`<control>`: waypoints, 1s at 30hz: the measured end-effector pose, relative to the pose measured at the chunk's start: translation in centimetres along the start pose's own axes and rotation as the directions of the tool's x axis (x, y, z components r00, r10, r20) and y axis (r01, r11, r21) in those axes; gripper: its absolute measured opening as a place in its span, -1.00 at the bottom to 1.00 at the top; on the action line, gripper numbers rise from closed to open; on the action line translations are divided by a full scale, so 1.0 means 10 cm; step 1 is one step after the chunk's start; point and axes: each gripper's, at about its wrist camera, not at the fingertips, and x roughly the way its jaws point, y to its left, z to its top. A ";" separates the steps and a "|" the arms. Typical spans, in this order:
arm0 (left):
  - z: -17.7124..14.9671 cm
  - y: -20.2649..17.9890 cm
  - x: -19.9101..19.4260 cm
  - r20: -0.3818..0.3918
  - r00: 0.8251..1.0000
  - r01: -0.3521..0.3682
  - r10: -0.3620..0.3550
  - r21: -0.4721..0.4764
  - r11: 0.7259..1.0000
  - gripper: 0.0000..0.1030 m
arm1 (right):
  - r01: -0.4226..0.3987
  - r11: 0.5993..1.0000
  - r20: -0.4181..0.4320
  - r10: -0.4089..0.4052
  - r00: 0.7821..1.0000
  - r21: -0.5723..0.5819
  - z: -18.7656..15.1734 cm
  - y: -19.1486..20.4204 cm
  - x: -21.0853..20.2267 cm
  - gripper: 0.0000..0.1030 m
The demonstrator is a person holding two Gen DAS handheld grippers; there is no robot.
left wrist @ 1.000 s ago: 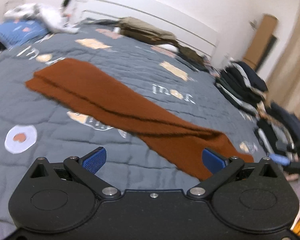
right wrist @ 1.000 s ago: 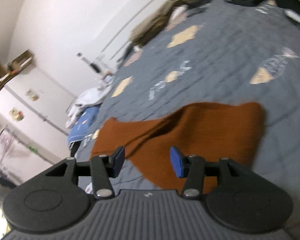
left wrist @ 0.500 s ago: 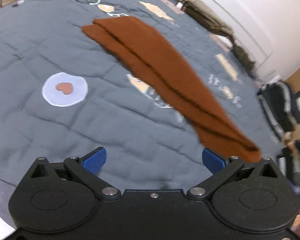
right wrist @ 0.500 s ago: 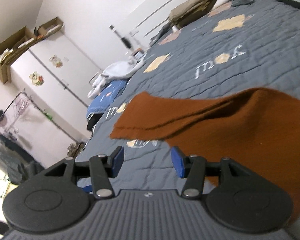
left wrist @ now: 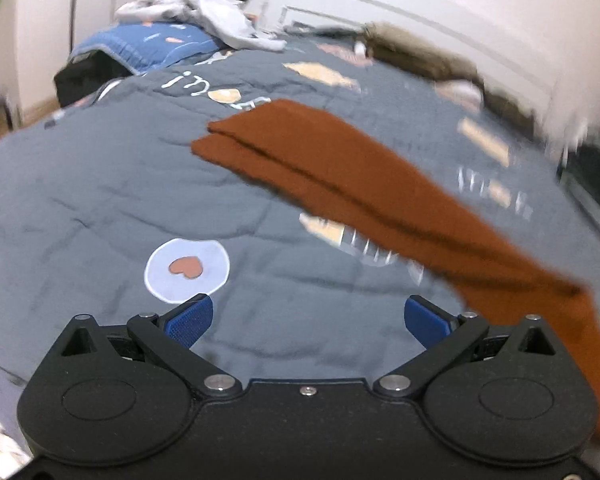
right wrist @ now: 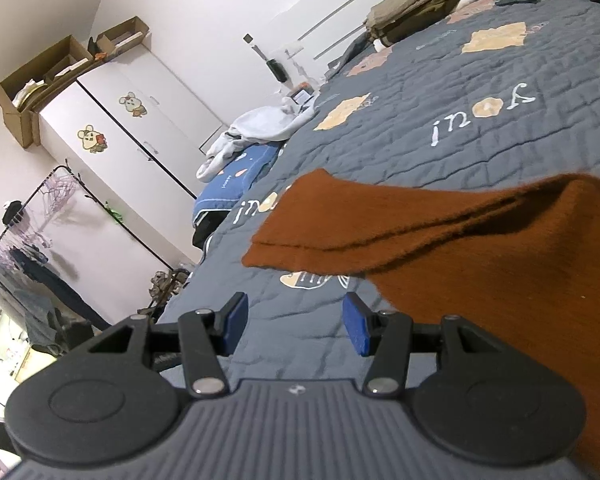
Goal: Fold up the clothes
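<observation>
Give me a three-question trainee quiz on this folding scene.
1. True or false: the left gripper grips the brown cloth.
2. The right gripper jaws are: A) shut on the cloth B) open and empty C) hidden.
3. Fill in: the cloth lies on a grey ____.

Key: 1 false; 2 B; 3 quilt.

Rust-brown garment (right wrist: 480, 256): fuzzy, matt knit cloth, edges slightly hairy. Grey bedspread (left wrist: 100, 208): quilted cotton-like cloth, matt, puckered along stitch lines, with flat printed patches. Left gripper (left wrist: 307, 322) and right gripper (right wrist: 295, 323): matt black plastic bodies, the right one's housing ribbed, small shiny metal screws, blue finely textured pads (left wrist: 190, 322); cardboard boxes (right wrist: 40, 76) dull brown paperboard atop a smooth white wardrobe (right wrist: 140, 128).
</observation>
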 end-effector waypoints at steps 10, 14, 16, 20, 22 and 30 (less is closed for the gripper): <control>0.56 0.52 0.50 -0.008 0.992 0.115 -0.125 -0.342 0.933 0.99 | -0.037 0.999 0.021 0.037 0.999 -0.019 0.09 0.11 0.12 0.00; 0.75 0.66 0.76 -0.003 0.993 0.110 -0.122 -0.414 0.904 0.90 | -0.052 0.998 0.032 0.053 0.998 -0.033 0.13 0.12 0.18 0.00; 0.82 0.71 0.90 -0.009 0.993 0.102 -0.118 -0.436 0.894 0.84 | -0.054 0.998 0.037 0.055 0.998 -0.037 0.14 0.11 0.21 0.00; 0.90 0.78 1.13 -0.013 0.993 0.096 -0.114 -0.449 0.888 0.77 | -0.058 0.997 0.047 0.060 0.997 -0.046 0.16 0.09 0.27 0.00; 0.92 0.81 1.21 -0.005 0.993 0.100 -0.116 -0.464 0.880 0.71 | -0.060 0.997 0.052 0.062 0.997 -0.050 0.17 0.09 0.30 0.00; 1.03 0.89 1.56 0.001 0.995 0.084 -0.097 -0.504 0.859 0.55 | -0.076 0.995 0.065 0.080 0.995 -0.065 0.19 0.07 0.35 0.00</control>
